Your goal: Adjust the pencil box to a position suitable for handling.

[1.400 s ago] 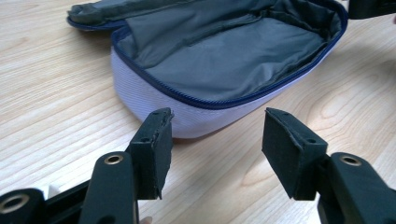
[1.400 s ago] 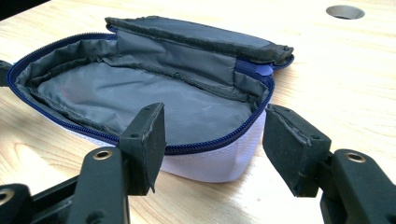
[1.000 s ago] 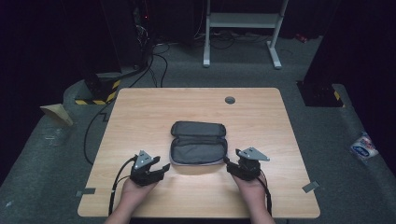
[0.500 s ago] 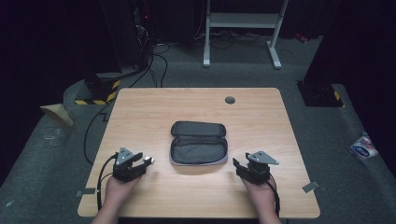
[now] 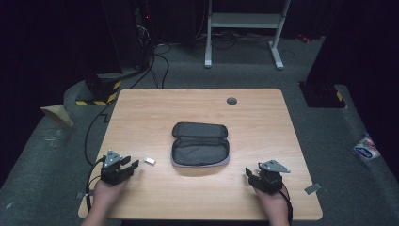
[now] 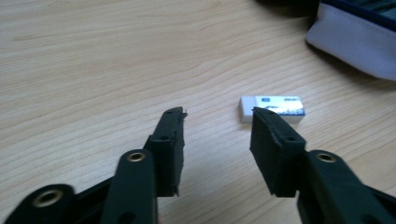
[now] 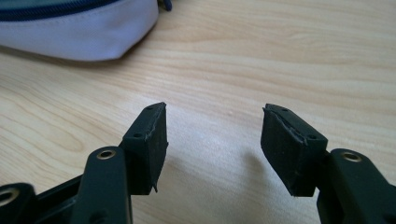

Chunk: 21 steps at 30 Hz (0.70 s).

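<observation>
Centrally on the wooden table lies a grey pencil case, unzipped and spread open, its lid half toward 12 o'clock. At about 9 o'clock from the case, just beside it but apart, sits a small white eraser flat on the wood. The left gripper rests near the table's 7 o'clock corner, held in the person's left hand, its jaws spread apart with nothing between them. In the left gripper view the eraser lies just past the tip of the right-hand jaw, slightly toward 1 o'clock, with the case's pale edge farther off. The right gripper sits near the 5 o'clock corner in the right hand, jaws likewise wide and empty over bare wood, the case's pale wall at 11 o'clock.
</observation>
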Each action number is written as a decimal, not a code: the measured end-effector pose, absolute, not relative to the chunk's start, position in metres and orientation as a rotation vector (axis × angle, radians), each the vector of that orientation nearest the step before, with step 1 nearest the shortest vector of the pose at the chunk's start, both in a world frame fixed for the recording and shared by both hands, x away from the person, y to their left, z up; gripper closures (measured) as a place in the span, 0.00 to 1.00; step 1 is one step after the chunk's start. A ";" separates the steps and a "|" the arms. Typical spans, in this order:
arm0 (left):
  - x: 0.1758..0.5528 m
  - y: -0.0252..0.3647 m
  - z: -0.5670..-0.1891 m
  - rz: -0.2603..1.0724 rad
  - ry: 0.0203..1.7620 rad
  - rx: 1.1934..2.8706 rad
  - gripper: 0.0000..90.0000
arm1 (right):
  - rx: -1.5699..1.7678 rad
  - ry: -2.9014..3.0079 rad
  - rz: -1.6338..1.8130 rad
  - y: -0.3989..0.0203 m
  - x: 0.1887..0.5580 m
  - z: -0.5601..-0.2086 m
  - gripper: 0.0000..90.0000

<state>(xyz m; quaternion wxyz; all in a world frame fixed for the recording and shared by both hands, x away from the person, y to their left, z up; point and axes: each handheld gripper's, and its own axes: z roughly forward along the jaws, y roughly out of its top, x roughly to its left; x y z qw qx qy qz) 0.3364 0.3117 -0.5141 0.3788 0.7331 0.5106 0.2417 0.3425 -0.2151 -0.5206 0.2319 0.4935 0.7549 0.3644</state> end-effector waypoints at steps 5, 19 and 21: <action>0.338 0.307 -0.517 0.601 1.294 1.891 0.56 | 1.365 2.082 0.980 -0.215 0.345 -0.521 0.45; 0.353 0.282 -0.520 0.618 1.270 1.937 0.50 | 1.353 2.099 0.982 -0.214 0.343 -0.522 0.45; 0.354 0.280 -0.520 0.628 1.262 1.951 0.49 | 1.352 2.101 0.977 -0.214 0.343 -0.522 0.45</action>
